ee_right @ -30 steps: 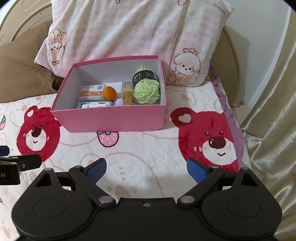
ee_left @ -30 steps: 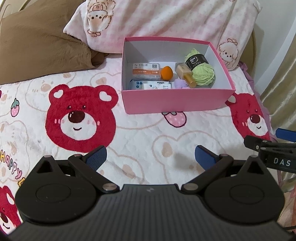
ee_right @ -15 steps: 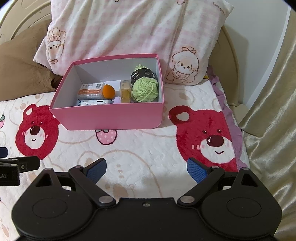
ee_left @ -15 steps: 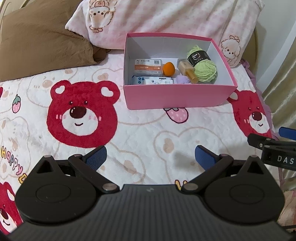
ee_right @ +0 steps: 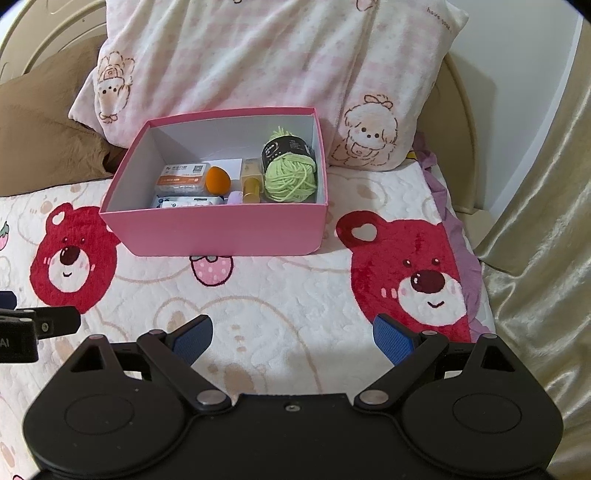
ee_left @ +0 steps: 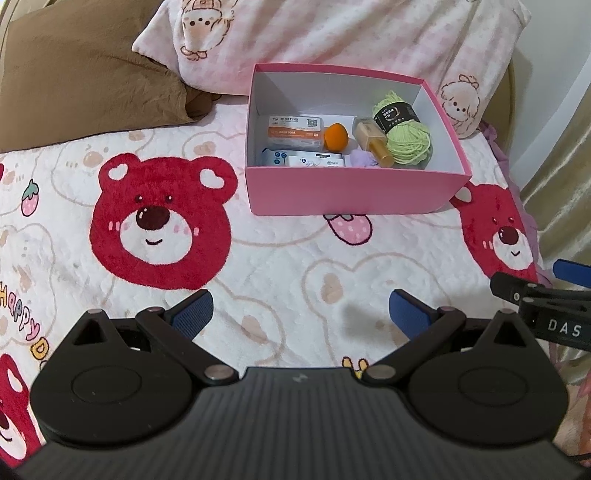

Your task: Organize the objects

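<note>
A pink box (ee_left: 351,190) (ee_right: 221,230) stands on the bear-print bedspread. Inside lie a green yarn ball (ee_left: 406,142) (ee_right: 290,173), an orange sponge egg (ee_left: 335,137) (ee_right: 218,180), a small amber bottle (ee_left: 371,140) (ee_right: 251,182), an orange-and-white packet (ee_left: 293,131) (ee_right: 181,179), a wipes pack (ee_left: 303,160) (ee_right: 188,201) and a lilac item (ee_left: 362,159) (ee_right: 234,197). My left gripper (ee_left: 301,314) hovers open over the bedspread, well short of the box. Held open and empty, my right gripper (ee_right: 293,336) also hangs short of the box; it shows at the left wrist view's right edge (ee_left: 546,291).
A pink plaid pillow (ee_left: 332,33) (ee_right: 258,59) leans behind the box, a brown pillow (ee_left: 85,70) (ee_right: 40,129) to its left. The bed's edge and a beige curtain (ee_right: 535,240) lie to the right. Open bedspread (ee_left: 295,258) stretches between the grippers and the box.
Both grippers have drawn back slightly from the box, so it sits a little higher and farther in both views. Both stay open.
</note>
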`<action>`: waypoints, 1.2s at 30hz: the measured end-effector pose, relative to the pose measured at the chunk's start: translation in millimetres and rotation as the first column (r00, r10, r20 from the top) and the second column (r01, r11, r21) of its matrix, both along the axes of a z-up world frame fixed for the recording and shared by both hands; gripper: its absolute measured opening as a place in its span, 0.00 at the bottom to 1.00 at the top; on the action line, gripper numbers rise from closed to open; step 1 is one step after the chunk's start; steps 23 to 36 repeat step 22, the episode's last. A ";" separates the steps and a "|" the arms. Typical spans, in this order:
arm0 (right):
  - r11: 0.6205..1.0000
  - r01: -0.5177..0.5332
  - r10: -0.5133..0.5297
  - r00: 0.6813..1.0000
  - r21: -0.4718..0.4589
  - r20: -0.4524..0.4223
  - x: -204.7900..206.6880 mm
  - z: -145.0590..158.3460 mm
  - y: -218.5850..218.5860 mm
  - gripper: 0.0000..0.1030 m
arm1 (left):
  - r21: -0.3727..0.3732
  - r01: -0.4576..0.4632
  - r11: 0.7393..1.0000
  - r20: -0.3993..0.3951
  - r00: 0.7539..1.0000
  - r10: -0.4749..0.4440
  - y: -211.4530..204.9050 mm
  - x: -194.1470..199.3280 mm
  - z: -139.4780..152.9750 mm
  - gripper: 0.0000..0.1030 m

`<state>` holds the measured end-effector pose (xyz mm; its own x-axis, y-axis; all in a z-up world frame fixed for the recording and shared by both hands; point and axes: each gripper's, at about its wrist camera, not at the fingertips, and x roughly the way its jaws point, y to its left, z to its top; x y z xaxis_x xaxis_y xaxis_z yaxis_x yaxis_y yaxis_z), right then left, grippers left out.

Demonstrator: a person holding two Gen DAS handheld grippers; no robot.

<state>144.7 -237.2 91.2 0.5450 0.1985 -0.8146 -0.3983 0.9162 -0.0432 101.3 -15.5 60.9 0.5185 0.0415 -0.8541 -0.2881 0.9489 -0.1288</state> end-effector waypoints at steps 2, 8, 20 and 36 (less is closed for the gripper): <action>1.000 0.000 0.000 1.000 -0.002 0.000 0.4 0.1 -0.5 0.93 | -0.006 -0.003 1.000 0.001 1.000 0.003 0.5 -0.1 -0.1 1.00; 1.000 0.000 0.000 1.000 -0.011 0.001 0.8 -0.7 -1.1 0.93 | -0.014 0.003 1.000 0.000 1.000 -0.003 0.3 -0.2 -0.7 1.00; 1.000 0.002 -0.002 1.000 -0.019 0.001 -0.9 -1.1 0.8 0.93 | 0.015 0.007 1.000 0.009 1.000 -0.007 -2.7 -1.5 1.5 1.00; 1.000 0.002 -0.002 1.000 -0.019 0.001 -1.0 -1.0 0.9 0.93 | 0.013 0.007 1.000 0.007 1.000 -0.007 -2.6 -1.3 1.1 1.00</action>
